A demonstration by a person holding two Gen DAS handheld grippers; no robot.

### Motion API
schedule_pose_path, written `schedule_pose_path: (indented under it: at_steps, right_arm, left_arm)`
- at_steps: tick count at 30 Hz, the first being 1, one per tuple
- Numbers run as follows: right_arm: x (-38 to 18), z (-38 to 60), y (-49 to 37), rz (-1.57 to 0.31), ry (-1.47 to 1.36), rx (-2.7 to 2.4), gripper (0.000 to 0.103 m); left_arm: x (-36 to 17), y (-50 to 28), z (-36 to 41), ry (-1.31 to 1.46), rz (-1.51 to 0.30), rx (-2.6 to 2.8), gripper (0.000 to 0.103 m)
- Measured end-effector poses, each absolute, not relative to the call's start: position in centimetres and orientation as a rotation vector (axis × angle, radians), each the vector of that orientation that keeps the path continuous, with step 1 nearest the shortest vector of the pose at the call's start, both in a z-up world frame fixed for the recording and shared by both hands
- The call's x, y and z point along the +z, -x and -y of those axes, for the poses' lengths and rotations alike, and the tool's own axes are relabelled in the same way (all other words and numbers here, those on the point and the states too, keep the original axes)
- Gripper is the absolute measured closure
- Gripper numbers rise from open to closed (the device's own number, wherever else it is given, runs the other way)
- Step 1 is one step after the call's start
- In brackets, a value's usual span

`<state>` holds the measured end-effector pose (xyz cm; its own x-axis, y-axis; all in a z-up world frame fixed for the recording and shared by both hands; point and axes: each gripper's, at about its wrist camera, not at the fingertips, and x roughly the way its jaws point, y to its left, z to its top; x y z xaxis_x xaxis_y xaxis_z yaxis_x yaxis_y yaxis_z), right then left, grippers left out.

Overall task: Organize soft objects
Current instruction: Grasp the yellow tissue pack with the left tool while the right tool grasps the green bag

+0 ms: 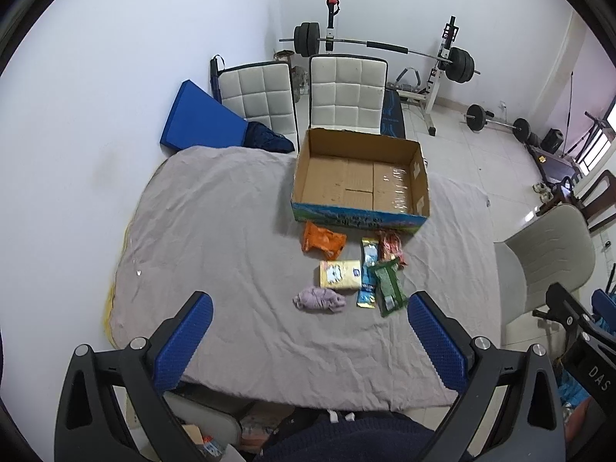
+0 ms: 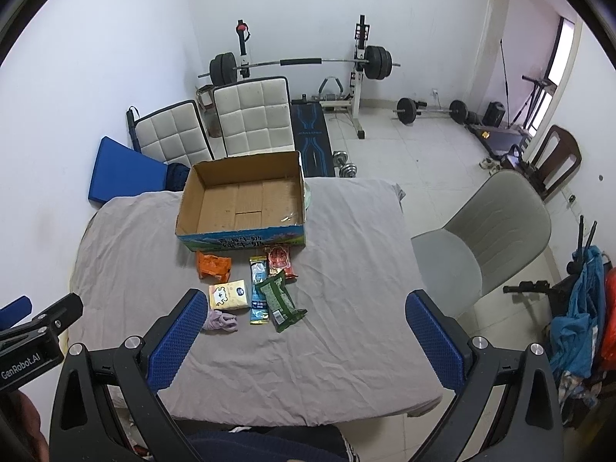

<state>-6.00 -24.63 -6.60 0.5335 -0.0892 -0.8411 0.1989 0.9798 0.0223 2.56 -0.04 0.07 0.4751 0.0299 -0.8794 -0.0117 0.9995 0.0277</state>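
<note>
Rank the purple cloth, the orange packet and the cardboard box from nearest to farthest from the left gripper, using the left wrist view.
1. Purple cloth: closest to the left gripper, just ahead between its open fingers.
2. Orange packet: farther up the grey sheet, at the box's front left corner.
3. Cardboard box: farthest, empty, at the far edge.

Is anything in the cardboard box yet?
No, the cardboard box shows only its bare bottom; the orange packet and other items lie on the cloth outside it.

Matt cardboard box (image 1: 360, 177), wrinkled cloth cover (image 1: 215, 238)
</note>
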Motion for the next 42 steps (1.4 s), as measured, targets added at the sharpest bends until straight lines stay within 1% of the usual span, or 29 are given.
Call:
schedule_pose_path:
  at_steps: [4,6,8,12,14,17,20,23,26,27,28,29,30,31,32,34,39,41,42]
  right_arm:
    - [-10.7,25.8,2.1,-1.062,-0.152,-0.149,0.000]
    - [-13.6,26.3,0.0,-1.108,-0.162,-0.148,0.000]
    - [-17.5,26.6,-2.8,-1.173,-0.168,-0.129,0.000]
    - [-25.2,26.1,-6.7,-1.266,-0.145,-0.102,0.000]
    - [-29.6,25.7,-8.6,-1.330,-0.148,-0.073,0.000]
    - [-36.6,25.2,-11.1,-1.450,-0.158,-0.040,0.000]
    - [-41.9,24.6,-12.4,-1.526,-0.153,-0.026,0.000]
    - [-46.5,24.1,-13.3,-1.602,-0.163,-0.012,0.003]
    - [-49.5,23.8,-13.7,-1.647,-0.203,0.016,0.005]
    - [-50.4,23.8,-13.8,-1.657,-0.210,0.020,0.008]
    - [-51.3,23.8,-13.8,-1.674,-0.231,0.033,0.017]
    - [-52.0,23.9,-13.8,-1.686,-0.253,0.045,0.023]
    - [-52.8,24.0,-13.8,-1.697,-0.269,0.049,0.034]
    - [-53.5,24.1,-13.7,-1.711,-0.275,0.047,0.048]
    - [-53.9,24.4,-13.5,-1.725,-0.283,0.034,0.052]
    - [-53.9,25.4,-13.1,-1.719,-0.315,0.017,0.056]
    - [-54.1,27.7,-11.7,-1.767,-0.298,-0.018,0.056]
    - [-54.6,28.1,-11.1,-1.782,-0.291,-0.018,0.056]
    - [-55.3,28.2,-10.7,-1.781,-0.289,-0.020,0.056]
  left_arm:
    - [-2.5,-6.2,0.4,-0.019,-1.088,0.013,0.000]
    - [-5.0,-8.5,0.6,-0.040,-1.121,0.023,0.000]
    - [-7.4,-10.3,0.8,-0.058,-1.161,0.023,0.000]
    - [-14.6,-14.7,1.1,-0.058,-1.310,0.015,0.000]
    - [-17.4,-16.1,1.4,-0.058,-1.346,-0.003,0.000]
    - [-22.6,-18.3,2.5,-0.150,-1.417,-0.034,0.000]
    - [-26.8,-20.0,3.6,-0.246,-1.459,-0.071,0.001]
    - [-29.6,-21.1,4.2,-0.310,-1.498,-0.105,0.001]
    - [-32.1,-21.6,5.1,-0.398,-1.506,-0.161,0.001]
    - [-32.9,-21.7,5.7,-0.436,-1.508,-0.202,0.001]
    - [-33.3,-21.5,5.9,-0.455,-1.509,-0.225,0.001]
    - [-33.9,-21.4,6.2,-0.475,-1.517,-0.249,0.001]
    - [-34.7,-21.2,6.5,-0.501,-1.538,-0.287,0.001]
    - [-35.1,-21.1,6.7,-0.517,-1.542,-0.308,0.002]
    - [-35.5,-20.9,7.1,-0.537,-1.547,-0.335,0.002]
    - [-36.4,-20.3,8.0,-0.610,-1.552,-0.407,0.002]
    - [-40.2,-18.9,10.7,-0.904,-1.560,-0.493,0.002]
    - [-41.3,-19.1,11.4,-0.918,-1.566,-0.495,0.006]
    - [-41.8,-19.3,11.6,-0.893,-1.583,-0.490,0.013]
